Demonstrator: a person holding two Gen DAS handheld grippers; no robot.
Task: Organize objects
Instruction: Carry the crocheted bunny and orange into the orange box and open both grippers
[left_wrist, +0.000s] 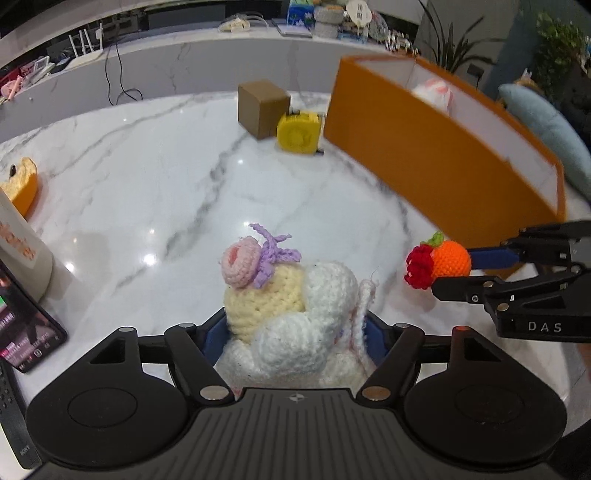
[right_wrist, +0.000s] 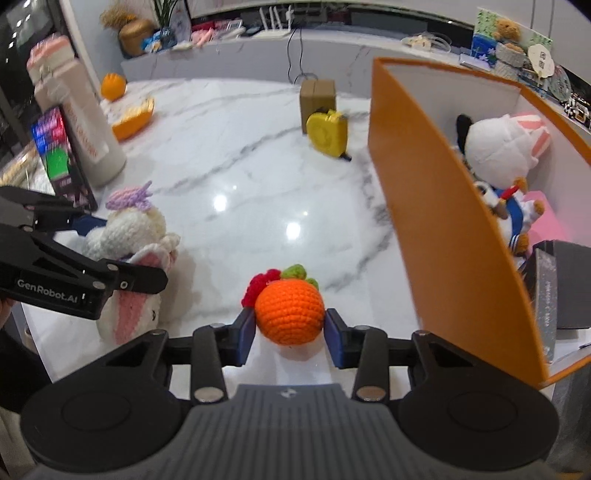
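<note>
A crochet bunny doll (left_wrist: 295, 317), white and cream with a pink flower and purple bow, sits between the blue pads of my left gripper (left_wrist: 293, 339), which is shut on it just above the marble table (left_wrist: 147, 166). In the right wrist view the same doll (right_wrist: 129, 236) shows at the left, inside the left gripper (right_wrist: 125, 251). My right gripper (right_wrist: 290, 332) is shut on an orange crochet fruit (right_wrist: 288, 314) with a green leaf and a red tuft. From the left wrist view, that fruit (left_wrist: 450, 258) hangs at the right gripper's (left_wrist: 458, 271) tips.
A tall orange box (right_wrist: 417, 206) stands open at the right with plush toys (right_wrist: 498, 147) inside. A yellow tape measure (right_wrist: 327, 134) and a small cardboard box (right_wrist: 317, 96) sit at the back. A white bottle (right_wrist: 77, 129), a phone (left_wrist: 26, 332) and orange pieces (right_wrist: 133, 118) line the left.
</note>
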